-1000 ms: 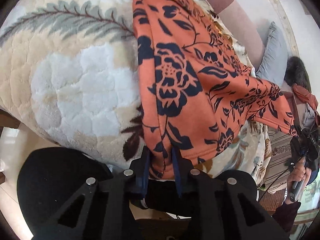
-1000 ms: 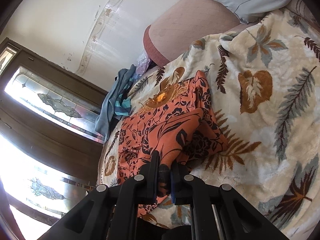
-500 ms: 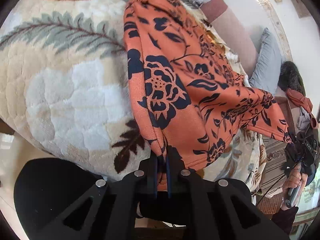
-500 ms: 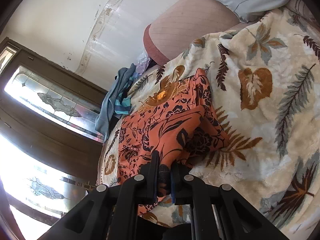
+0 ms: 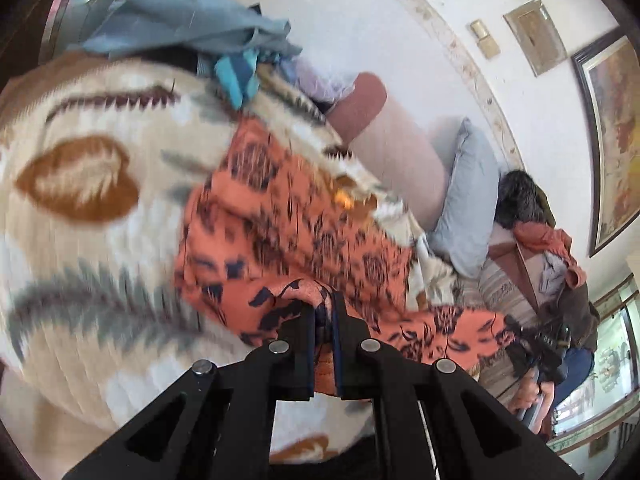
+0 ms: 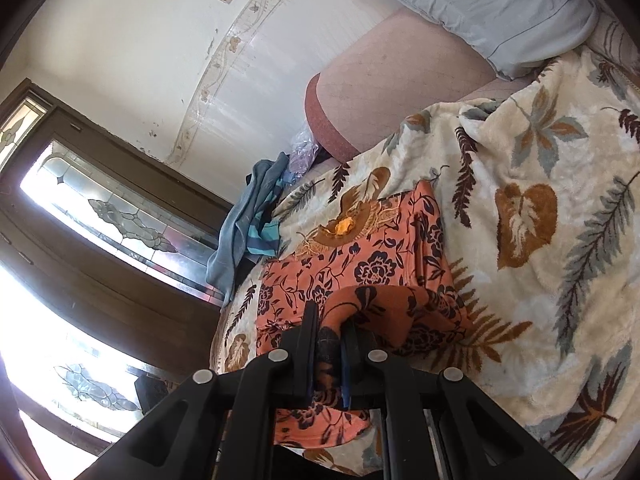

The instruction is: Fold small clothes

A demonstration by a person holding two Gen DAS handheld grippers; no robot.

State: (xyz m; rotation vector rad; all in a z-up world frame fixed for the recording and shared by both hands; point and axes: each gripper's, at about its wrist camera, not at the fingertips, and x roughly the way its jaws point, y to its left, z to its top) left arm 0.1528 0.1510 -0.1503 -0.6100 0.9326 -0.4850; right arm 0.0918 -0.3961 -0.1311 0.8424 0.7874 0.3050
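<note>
Grippers left (image 5: 323, 312), right (image 6: 330, 328), level, clamping orange garment (image 6: 360, 264)

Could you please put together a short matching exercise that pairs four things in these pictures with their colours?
Things:
1. garment held by both grippers
2. pillow by the wall
3. blanket under the garment
4. bolster below the pillow

Colours:
A. cream with brown and grey leaves
B. dusty pink
C. orange with dark flowers
D. pale blue-grey

Pairs: 1-C, 2-D, 3-A, 4-B
</note>
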